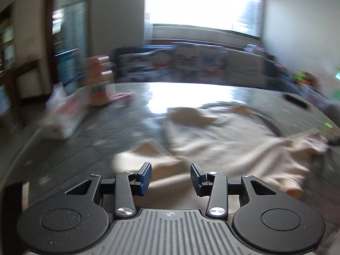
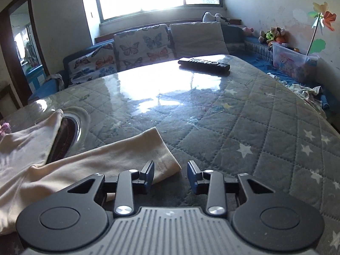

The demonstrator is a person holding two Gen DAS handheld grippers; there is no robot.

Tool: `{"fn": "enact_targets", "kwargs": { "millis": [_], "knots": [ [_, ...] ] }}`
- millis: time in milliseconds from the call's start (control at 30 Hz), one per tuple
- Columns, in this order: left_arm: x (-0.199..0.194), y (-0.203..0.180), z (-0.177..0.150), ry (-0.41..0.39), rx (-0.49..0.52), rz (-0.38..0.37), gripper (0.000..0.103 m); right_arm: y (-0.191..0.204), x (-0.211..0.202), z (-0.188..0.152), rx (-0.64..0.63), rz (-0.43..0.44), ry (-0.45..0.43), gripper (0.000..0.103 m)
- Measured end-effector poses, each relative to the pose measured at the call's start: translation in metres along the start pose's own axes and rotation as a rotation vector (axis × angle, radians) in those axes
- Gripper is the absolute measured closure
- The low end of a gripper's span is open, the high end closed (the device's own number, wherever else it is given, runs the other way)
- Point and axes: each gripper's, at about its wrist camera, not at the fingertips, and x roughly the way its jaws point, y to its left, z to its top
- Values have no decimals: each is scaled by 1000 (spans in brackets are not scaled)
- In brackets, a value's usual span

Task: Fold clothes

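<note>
A cream long-sleeved shirt (image 1: 223,140) lies spread and rumpled on the quilted table cover; the left wrist view is blurred. My left gripper (image 1: 171,177) is open and empty, just above the shirt's near edge. In the right wrist view the shirt's sleeve (image 2: 119,159) stretches from the left, its cuff ending beside the left finger. The shirt's neckline (image 2: 63,136) shows at the left. My right gripper (image 2: 171,175) is open and empty, low over the table at the cuff's end.
A black remote control (image 2: 204,64) lies at the table's (image 2: 265,127) far side. A blurred bottle (image 1: 98,85) and a white bag (image 1: 63,116) stand on the table's left. A sofa with butterfly cushions (image 2: 140,46) runs behind the table. A toy box (image 2: 291,61) sits at the right.
</note>
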Motion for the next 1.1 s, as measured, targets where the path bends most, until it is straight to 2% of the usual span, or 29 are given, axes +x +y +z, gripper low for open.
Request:
{"fn": "enact_targets", "kwargs": {
  "millis": [100, 233, 300, 533, 600, 667, 767, 1000, 1100],
  "knots": [
    [5, -30, 1, 3, 83, -101, 57, 1, 3, -1, -3, -6, -2, 70],
    [23, -75, -1, 35, 204, -234, 55, 3, 2, -2, -20, -9, -1, 79],
    [29, -93, -2, 35, 271, -285, 50, 4, 1, -3, -28, -11, 0, 86],
    [50, -141, -12, 55, 463, -337, 49, 5, 0, -1, -43, -7, -10, 98],
    [59, -148, -14, 69, 492, -325, 54, 6, -2, 0, -56, -11, -18, 98],
    [66, -151, -15, 88, 501, -324, 81, 7, -3, 2, -73, -22, -30, 99],
    [68, -152, -12, 99, 488, -346, 92, 8, -7, 7, -101, -41, -53, 99],
    [46, -155, -17, 94, 489, -493, 93, 4, -28, 19, -179, -132, -122, 99],
    [47, -161, -26, 119, 503, -523, 92, -3, -20, 15, -167, -166, -83, 99]
  ]
}}
